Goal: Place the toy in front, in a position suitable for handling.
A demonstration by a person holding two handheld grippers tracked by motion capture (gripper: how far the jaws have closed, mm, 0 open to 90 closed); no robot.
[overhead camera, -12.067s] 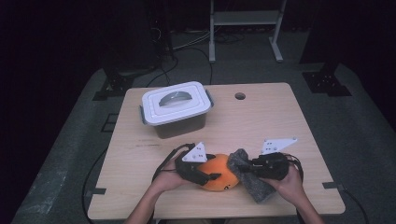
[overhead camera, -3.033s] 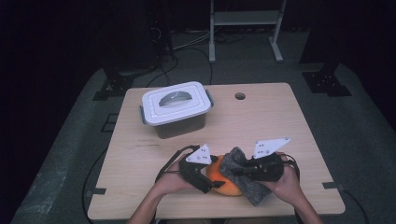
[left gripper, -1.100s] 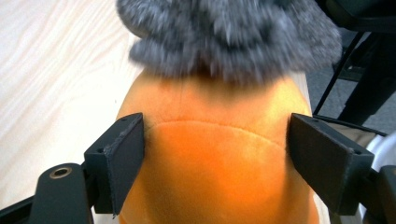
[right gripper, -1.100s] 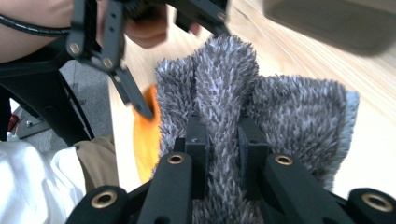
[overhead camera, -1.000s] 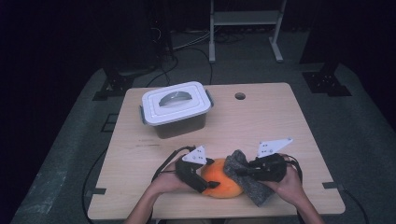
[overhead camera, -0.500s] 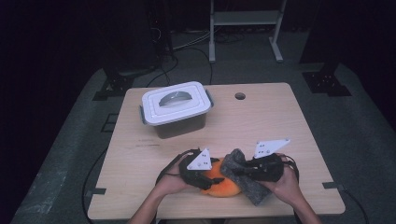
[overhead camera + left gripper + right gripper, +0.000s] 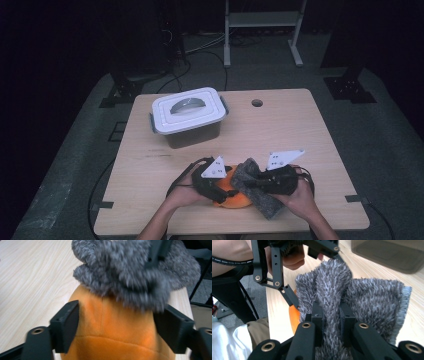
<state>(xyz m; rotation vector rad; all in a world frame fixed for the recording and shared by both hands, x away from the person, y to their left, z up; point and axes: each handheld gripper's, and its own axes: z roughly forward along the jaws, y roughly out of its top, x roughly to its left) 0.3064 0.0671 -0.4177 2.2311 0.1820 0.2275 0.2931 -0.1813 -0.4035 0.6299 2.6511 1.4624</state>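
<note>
An orange plush toy [image 7: 232, 199] lies near the table's front edge, and in the left gripper view [image 7: 112, 327] it fills the space between the jaws. My left gripper [image 7: 220, 191] [image 7: 116, 315] has both pads against the toy's sides; its jaws have just been opening a little, with the toy still between them. A grey fuzzy cloth [image 7: 262, 200] [image 7: 125, 272] [image 7: 372, 297] drapes over the toy's top and right side. My right gripper [image 7: 250, 183] [image 7: 331, 312] is shut on a fold of this cloth.
A grey bin with a white lid [image 7: 187, 115] stands at the back left of the wooden table [image 7: 295, 135]. A small round hole [image 7: 257, 103] sits near the far edge. Cables trail off the front left; the floor beyond is dark.
The left gripper's plate has shifted slightly over the toy. Both hands stay in the same spot, and the cloth is still on the toy.
</note>
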